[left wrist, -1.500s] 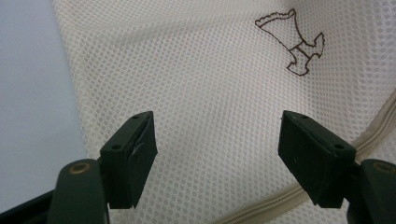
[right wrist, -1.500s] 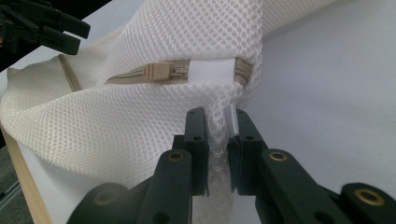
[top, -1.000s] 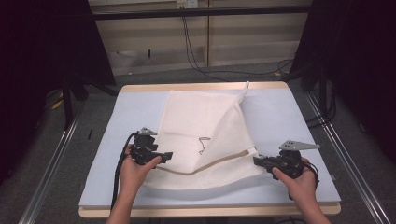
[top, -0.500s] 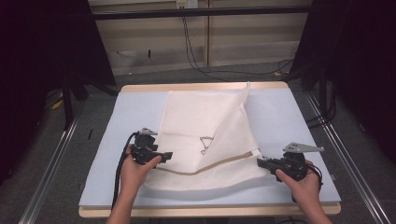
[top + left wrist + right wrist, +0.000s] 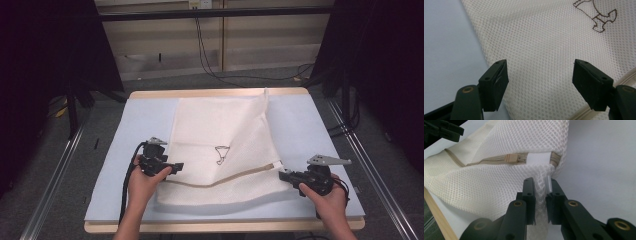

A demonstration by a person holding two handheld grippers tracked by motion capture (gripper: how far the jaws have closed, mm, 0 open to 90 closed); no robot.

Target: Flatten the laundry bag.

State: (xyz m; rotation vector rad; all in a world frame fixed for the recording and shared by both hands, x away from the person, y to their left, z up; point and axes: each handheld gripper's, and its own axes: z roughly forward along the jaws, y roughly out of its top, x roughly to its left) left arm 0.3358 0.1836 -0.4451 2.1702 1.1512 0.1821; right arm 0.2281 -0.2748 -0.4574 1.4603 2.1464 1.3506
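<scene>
On the blue surface [image 5: 125, 150] lay the mesh laundry bag [image 5: 220, 135]; my right tool [image 5: 541, 185] pinched its zipper corner, my left tool [image 5: 540, 75] gaped wide above its edge. Next, I judged, the left needed a grip.

Before you stands a rectangular table with a pale wooden edge [image 5: 220, 93], its top covered by a light blue mat [image 5: 145, 120] that fills the middle of the high view. Directly on the mat lies a large white mesh laundry bag [image 5: 225, 145], spread from the upper centre toward the lower centre of the frame. A beige zipper [image 5: 235, 176] runs across its lower part, and a small dark outline drawing [image 5: 220, 153] marks its middle.
</scene>
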